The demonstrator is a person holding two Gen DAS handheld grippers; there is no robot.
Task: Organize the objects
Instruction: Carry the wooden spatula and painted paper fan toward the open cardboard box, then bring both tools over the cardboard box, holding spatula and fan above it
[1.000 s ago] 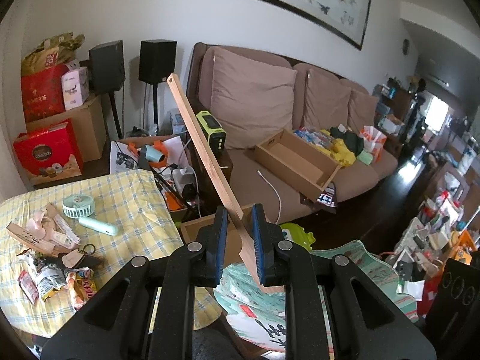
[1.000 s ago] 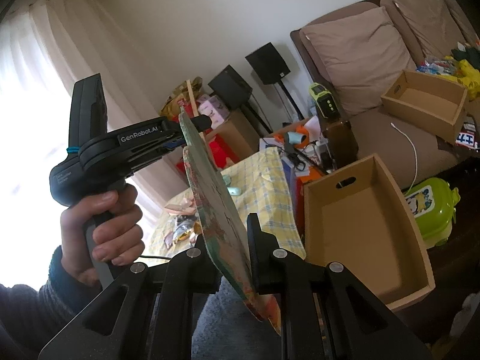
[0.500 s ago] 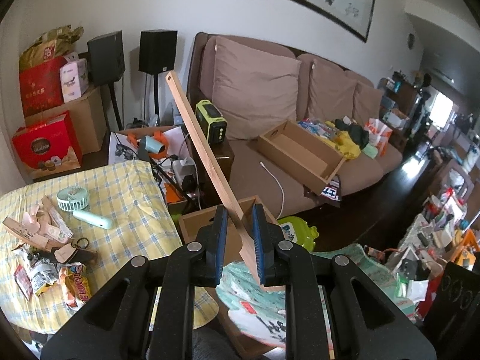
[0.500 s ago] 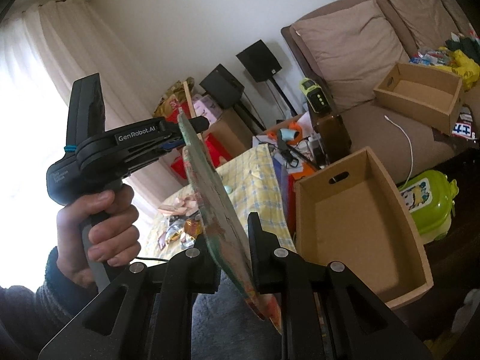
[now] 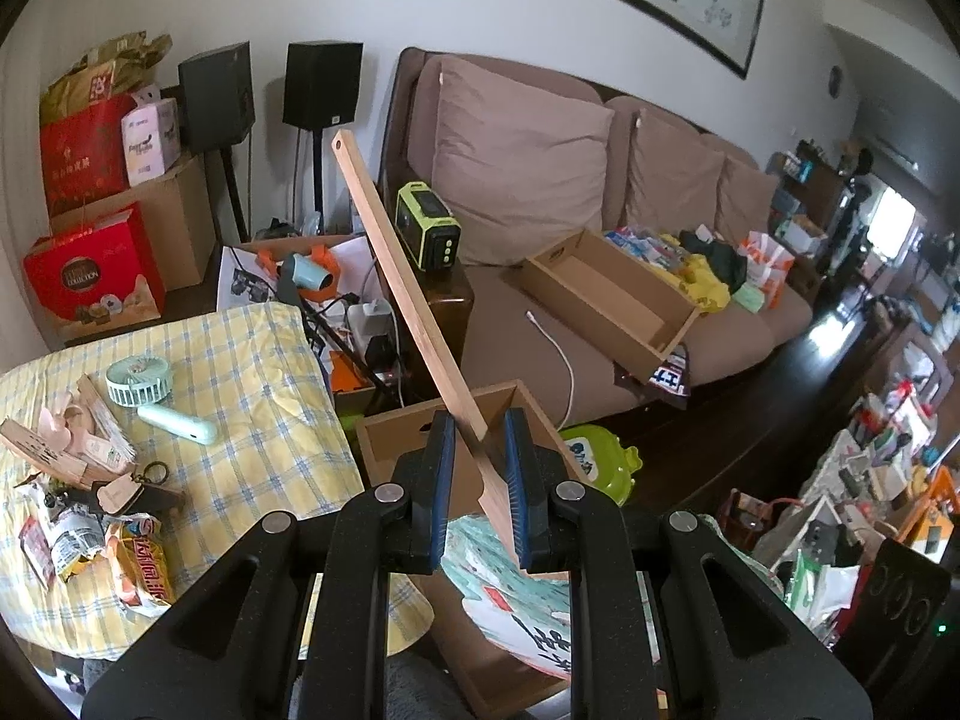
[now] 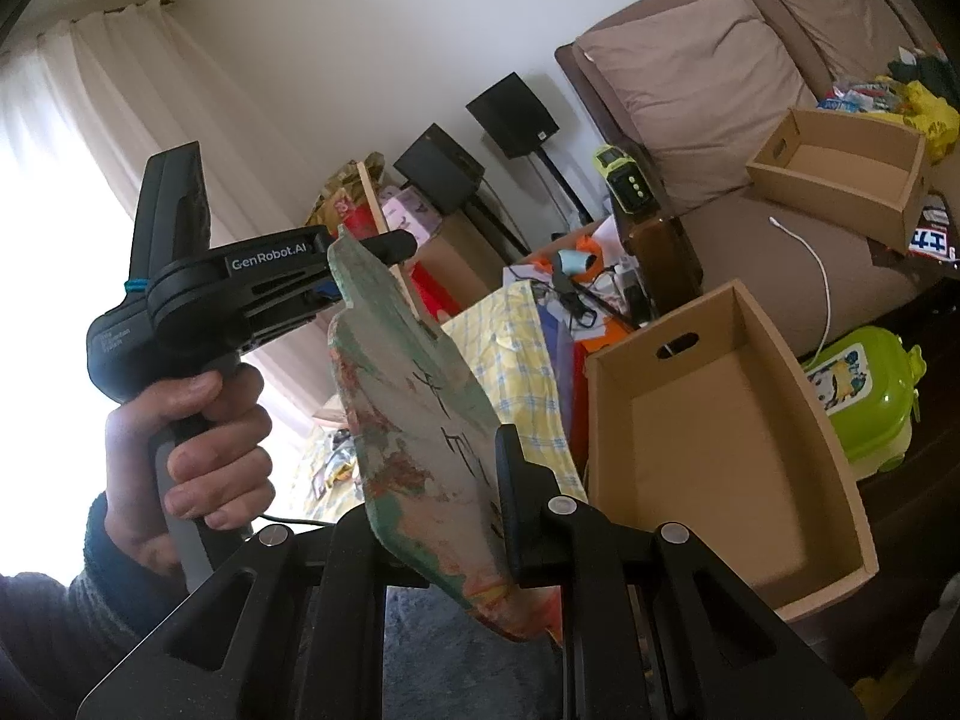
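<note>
Clearly both grippers share one object: a flat hand fan with a long pale wooden handle (image 5: 401,294) and a painted paper face in green, white and red (image 6: 414,420). The left gripper (image 5: 480,480) is pitched downward, its blue-padded fingers (image 5: 443,468) drawn narrow around the lower end of the handle, which leans up and to the left out of the grip toward the far wall. In the right wrist view, a hand (image 6: 192,456) in a dark knitted sleeve (image 6: 66,618) is wrapped around the black pistol-style grip of that left gripper at the left of the scene, held upright with the fingers curled round the front.

The right gripper (image 6: 438,498) points slightly downward and is clamped nearly closed on the edge of the fan's paper face; the face stands on edge, tilted, rising from the grip up to the left gripper.

Just right of the fan sits an open brown cardboard box with a slot handle (image 6: 720,432), low and near; its far wall shows right behind the left gripper's fingers in the left wrist view. A yellow checked cloth (image 5: 240,396) covers the desk at the left, carrying a mint handheld fan (image 5: 144,390) and snack packets (image 5: 138,558). A second brown cardboard box (image 5: 606,300) rests on the brown sofa (image 5: 528,180) farther off.
</note>
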